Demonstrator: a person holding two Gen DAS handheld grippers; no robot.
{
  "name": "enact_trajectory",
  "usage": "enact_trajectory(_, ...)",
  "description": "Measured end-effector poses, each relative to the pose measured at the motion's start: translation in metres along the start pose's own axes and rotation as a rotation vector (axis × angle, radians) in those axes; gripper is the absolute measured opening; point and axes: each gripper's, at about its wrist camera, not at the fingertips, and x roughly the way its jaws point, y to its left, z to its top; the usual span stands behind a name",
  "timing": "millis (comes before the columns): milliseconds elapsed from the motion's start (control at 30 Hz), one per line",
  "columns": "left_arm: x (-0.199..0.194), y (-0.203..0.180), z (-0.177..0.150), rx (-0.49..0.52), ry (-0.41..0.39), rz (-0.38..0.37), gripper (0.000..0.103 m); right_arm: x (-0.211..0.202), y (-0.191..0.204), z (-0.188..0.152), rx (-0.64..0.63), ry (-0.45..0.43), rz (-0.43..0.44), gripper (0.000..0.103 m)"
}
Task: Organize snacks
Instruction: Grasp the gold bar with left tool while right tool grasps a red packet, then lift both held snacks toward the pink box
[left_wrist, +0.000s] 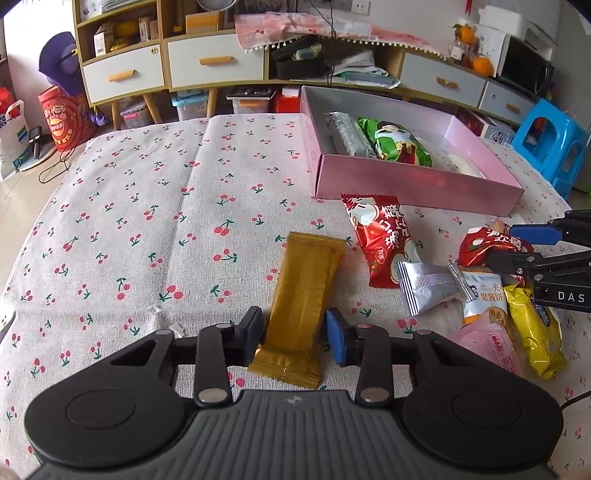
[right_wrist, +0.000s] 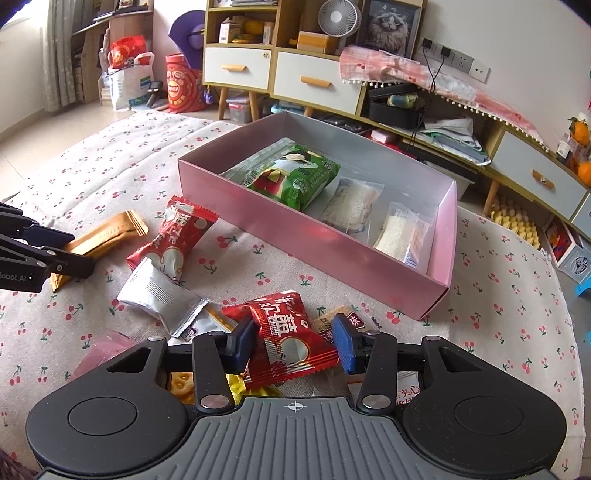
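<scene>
Left gripper (left_wrist: 294, 332) is down on the cherry-print cloth (left_wrist: 147, 221) with its pads squeezed onto the near end of a golden-brown bar packet (left_wrist: 304, 295), which lies flat and points away toward the pink box (left_wrist: 406, 184). Over on the other side, the right gripper (right_wrist: 293, 341) has a red candy packet (right_wrist: 291, 339) between its pads; the dark pad is against the wrapper's left edge and the blue pad sits at its right corner, so call it clamped on that packet.

Plenty of clutter around that red one. Under and beside it lie a silver sachet (right_wrist: 159, 295), a yellow wrapper (right_wrist: 236, 387) peeking out below the gripper, a pale pink packet (right_wrist: 107, 347) at the left, and a biscuit packet (right_wrist: 332, 325) just behind the blue pad. A second red candy packet (right_wrist: 173, 236) rests between the pile and the golden bar, overlapping the silver sachet.

Beyond all that sits the pink box, open-topped, at an angle on the cloth. Inside it: a green snack bag (right_wrist: 295, 177), and two clear-wrapped pale cakes (right_wrist: 351, 203) side by side toward the right end. Its near wall stands between both held snacks and the box floor.

Behind the table runs a low cabinet (right_wrist: 314, 85) with white drawers.
</scene>
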Motion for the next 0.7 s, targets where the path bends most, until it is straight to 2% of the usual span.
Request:
enact_trajectory(200, -0.001, 0.003, 0.002, -0.028, 0.010, -0.013, 0.026, -0.001, -0.002, 0.002, 0.023, 0.006, 0.008, 0.042)
enact_trajectory(700, -0.008, 0.012, 0.014, -0.118, 0.046, -0.053, 0.026, -0.012, -0.008, 0.013, 0.114, 0.021, 0.034, 0.042)
